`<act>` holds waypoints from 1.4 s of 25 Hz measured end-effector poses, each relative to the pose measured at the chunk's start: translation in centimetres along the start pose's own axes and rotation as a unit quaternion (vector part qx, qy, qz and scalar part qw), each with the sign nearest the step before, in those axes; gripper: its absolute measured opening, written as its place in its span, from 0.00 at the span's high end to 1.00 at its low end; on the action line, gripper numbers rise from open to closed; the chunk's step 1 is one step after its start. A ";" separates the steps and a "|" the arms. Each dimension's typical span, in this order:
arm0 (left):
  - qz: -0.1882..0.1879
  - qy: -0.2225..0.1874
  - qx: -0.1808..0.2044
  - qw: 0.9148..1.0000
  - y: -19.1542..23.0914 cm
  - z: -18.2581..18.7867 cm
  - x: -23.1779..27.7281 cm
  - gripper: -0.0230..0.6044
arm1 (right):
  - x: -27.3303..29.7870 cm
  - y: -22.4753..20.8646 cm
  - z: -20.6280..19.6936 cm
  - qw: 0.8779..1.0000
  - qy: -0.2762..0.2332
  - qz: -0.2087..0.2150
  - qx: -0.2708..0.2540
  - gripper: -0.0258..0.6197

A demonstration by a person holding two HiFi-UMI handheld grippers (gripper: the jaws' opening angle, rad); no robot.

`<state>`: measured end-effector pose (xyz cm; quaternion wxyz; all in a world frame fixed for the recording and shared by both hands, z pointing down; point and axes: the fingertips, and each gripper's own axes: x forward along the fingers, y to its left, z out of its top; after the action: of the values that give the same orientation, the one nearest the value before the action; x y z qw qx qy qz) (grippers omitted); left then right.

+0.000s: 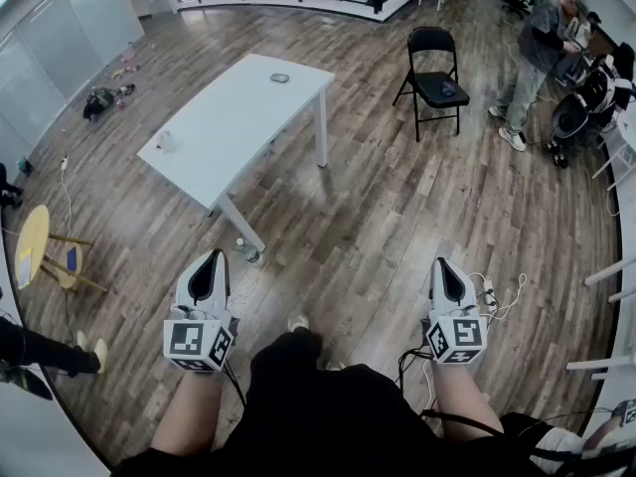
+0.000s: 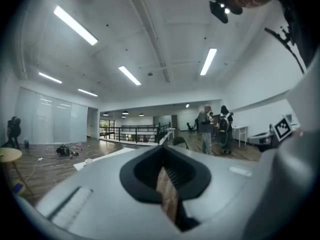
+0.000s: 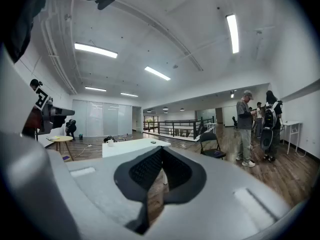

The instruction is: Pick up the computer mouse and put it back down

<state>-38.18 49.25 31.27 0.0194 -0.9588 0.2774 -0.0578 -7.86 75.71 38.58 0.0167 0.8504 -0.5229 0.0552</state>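
The computer mouse (image 1: 279,78) is a small dark shape at the far end of a white table (image 1: 229,117), a few steps ahead of me. In the right gripper view the mouse (image 3: 152,142) lies on the table top (image 3: 131,147), far beyond the jaws. My left gripper (image 1: 212,257) and right gripper (image 1: 443,263) are held level over the wooden floor, well short of the table. Both are shut, with nothing between their jaws. The left gripper (image 2: 162,149) and right gripper (image 3: 161,152) show their tips meeting. The mouse is hidden in the left gripper view.
A small white cup-like thing (image 1: 167,140) stands at the table's near end. A black folding chair (image 1: 434,78) is to the table's right, and a person (image 1: 537,53) stands beyond it. A bottle (image 1: 246,251) lies by the table leg. At left is a yellow stool (image 1: 32,241); cables (image 1: 497,296) trail at right.
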 end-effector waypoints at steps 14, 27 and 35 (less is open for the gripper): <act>-0.062 -0.021 0.004 0.998 1.9 0.0 12.0 0.96 | 7.9 -2.9 0.0 0.999 0.022 -0.044 -0.020 0.96; -0.099 -0.031 -0.012 0.994 7.9 2.6 27.2 0.96 | 20.1 -3.5 4.4 0.996 0.036 -0.075 -0.040 0.96; -0.100 -0.050 -0.007 0.994 13.9 4.6 35.1 0.96 | 31.4 -2.2 8.5 0.996 -0.003 -0.069 -0.060 0.96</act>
<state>-15.54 18.74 29.23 0.0204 -0.9836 0.1792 -0.0098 8.81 48.16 33.72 0.0698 0.8820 -0.4656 0.0199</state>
